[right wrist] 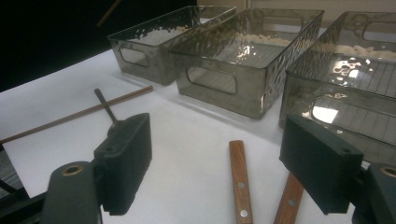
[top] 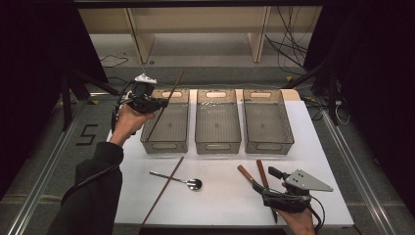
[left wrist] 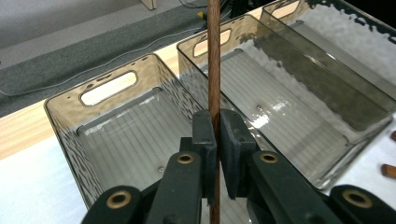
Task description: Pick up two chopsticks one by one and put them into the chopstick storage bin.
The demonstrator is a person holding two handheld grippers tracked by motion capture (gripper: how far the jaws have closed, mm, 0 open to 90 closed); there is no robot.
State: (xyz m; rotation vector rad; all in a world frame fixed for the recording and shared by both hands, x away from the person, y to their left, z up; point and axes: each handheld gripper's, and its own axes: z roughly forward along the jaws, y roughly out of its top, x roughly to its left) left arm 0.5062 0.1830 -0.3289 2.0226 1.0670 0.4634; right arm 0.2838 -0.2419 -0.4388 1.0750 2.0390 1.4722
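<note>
- High view is showing the left gripper [top: 155, 104] clamping one wooden chopstick [top: 166, 104] and holding it tilted over the leftmost bin [top: 166, 143], lower end dipping inside; not dropped yet.
- Left gripper view: pads [left wrist: 205, 140] are pinching the chopstick [left wrist: 214, 70] tight, stick running straight up between them above the bin floor.
- Chopstick is looking thin, long, round, dark reddish-brown wood, plain.
- All three clear ribbed bins, leftmost, middle bin [top: 218, 143] and right bin [top: 268, 144], are sitting empty, so sorting is looking barely started.
- Waiting on the white table [top: 225, 196]: second chopstick [top: 164, 188] lying diagonal, metal spoon [top: 178, 180] just beside it, two wooden-handled utensils [top: 254, 175] near the right hand.
- Right gripper [right wrist: 215, 168] is hanging with jaws spread wide, grasping nothing, the wooden handles [right wrist: 240, 179] lying between and below them.
- Left to do, as I judge: release this stick, then bin the other four pieces.
</note>
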